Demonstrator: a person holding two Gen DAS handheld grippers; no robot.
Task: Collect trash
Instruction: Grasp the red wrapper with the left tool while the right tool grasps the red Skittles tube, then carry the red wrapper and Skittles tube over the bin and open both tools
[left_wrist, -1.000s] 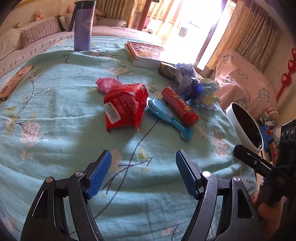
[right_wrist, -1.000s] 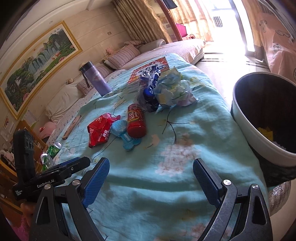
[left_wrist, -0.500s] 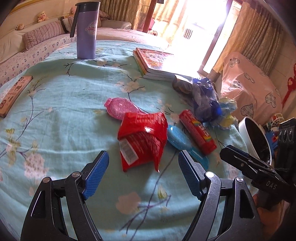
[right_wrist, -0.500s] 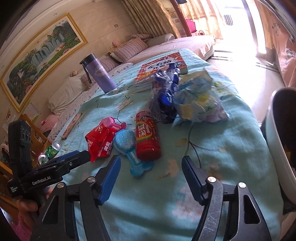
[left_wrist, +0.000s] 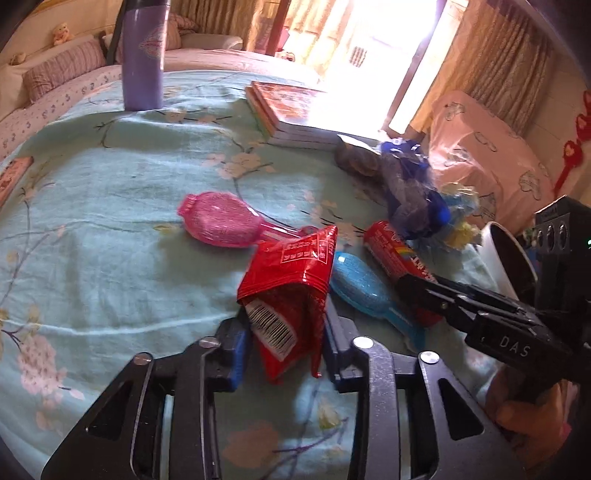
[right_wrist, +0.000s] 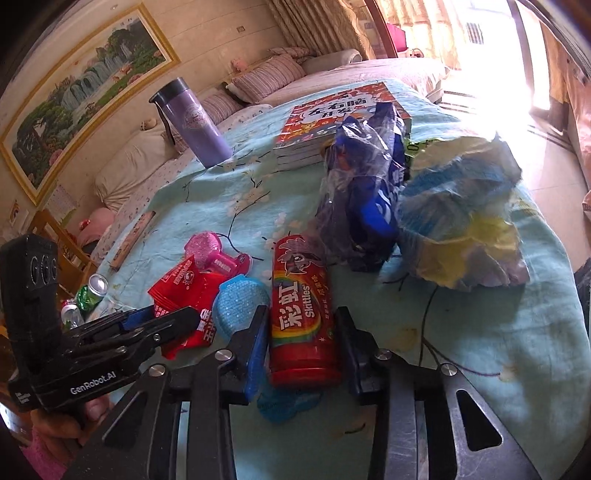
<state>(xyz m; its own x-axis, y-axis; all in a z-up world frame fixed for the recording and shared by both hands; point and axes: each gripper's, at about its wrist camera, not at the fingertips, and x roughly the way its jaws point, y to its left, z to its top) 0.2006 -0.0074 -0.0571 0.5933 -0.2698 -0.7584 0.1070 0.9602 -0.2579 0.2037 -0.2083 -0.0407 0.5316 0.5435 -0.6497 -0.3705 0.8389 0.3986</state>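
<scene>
Crumpled red foil snack wrapper (left_wrist: 291, 295): on teal bedspread (left_wrist: 110, 258), pinched by left gripper (left_wrist: 284, 354); light, limp, slippery.
Red cylindrical Skittles tube (right_wrist: 301, 314): beside it, clamped mid-body by right gripper (right_wrist: 301, 350); stiff, smooth, may roll.

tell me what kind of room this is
Most likely a lived-in home bedroom or living room: a floral blue cloth covers the surface, striped pillows line a couch or bed behind it, and a framed landscape painting hangs on the wall.

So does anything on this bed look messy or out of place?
Yes. Torn and crumpled wrappers litter the bedspread: a ripped-open red packet, a dark blue plastic wrapper and a crumpled blue-and-yellow bag. A Skittles tube lies on its side.
</scene>
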